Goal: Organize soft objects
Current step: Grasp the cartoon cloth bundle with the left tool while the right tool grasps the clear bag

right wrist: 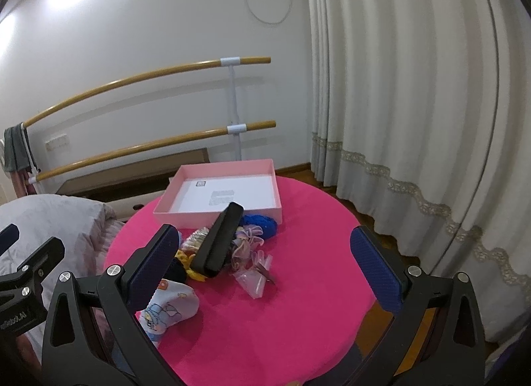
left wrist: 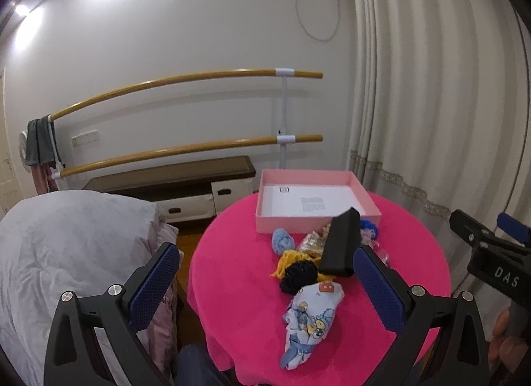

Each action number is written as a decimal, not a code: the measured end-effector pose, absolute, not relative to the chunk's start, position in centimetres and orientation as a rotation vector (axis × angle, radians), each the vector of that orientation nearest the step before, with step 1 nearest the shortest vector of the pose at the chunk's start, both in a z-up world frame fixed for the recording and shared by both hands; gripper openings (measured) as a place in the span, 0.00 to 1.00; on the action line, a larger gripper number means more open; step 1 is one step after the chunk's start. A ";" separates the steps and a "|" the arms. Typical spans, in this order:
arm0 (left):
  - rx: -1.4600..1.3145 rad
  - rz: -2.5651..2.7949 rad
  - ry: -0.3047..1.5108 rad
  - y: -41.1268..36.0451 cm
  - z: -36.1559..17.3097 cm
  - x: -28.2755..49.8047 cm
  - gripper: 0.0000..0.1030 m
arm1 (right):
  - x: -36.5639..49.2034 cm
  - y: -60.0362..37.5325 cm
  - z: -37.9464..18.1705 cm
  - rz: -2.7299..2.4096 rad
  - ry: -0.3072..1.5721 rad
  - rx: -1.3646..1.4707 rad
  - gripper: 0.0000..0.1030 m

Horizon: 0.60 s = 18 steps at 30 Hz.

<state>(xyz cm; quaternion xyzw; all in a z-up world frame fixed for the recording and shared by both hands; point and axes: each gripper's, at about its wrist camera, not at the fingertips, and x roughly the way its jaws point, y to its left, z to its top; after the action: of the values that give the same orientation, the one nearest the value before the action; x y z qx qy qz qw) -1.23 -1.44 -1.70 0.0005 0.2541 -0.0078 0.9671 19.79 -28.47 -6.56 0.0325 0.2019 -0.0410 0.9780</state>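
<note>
Before white curtains, a pink-covered round table bears a pink box; both grippers' jaws spread, empty.

soft items beside empty pink box

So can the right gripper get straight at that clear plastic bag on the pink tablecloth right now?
Probably yes. The right gripper is open, and the clear plastic bag lies on the near right edge of the pile with nothing on top; only bare tablecloth sits in front of it.
</note>
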 end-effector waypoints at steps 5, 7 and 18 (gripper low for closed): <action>0.015 -0.040 0.566 -1.7 -3.4 0.2 1.00 | 21.0 -29.0 -7.9 -0.094 0.446 0.056 1.00; 0.018 -0.052 0.591 -2.0 -4.2 0.9 1.00 | 21.8 -29.2 -8.6 -0.099 0.468 0.051 1.00; 0.039 -0.108 0.730 -3.3 -8.4 5.0 1.00 | 25.5 -29.8 -12.5 -0.095 0.588 0.045 1.00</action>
<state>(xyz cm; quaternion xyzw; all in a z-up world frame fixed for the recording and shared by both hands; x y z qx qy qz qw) 4.96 -3.29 -8.39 0.0190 0.3567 -0.0528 0.9325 25.50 -29.82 -12.45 0.0224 0.2895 -0.0466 0.9558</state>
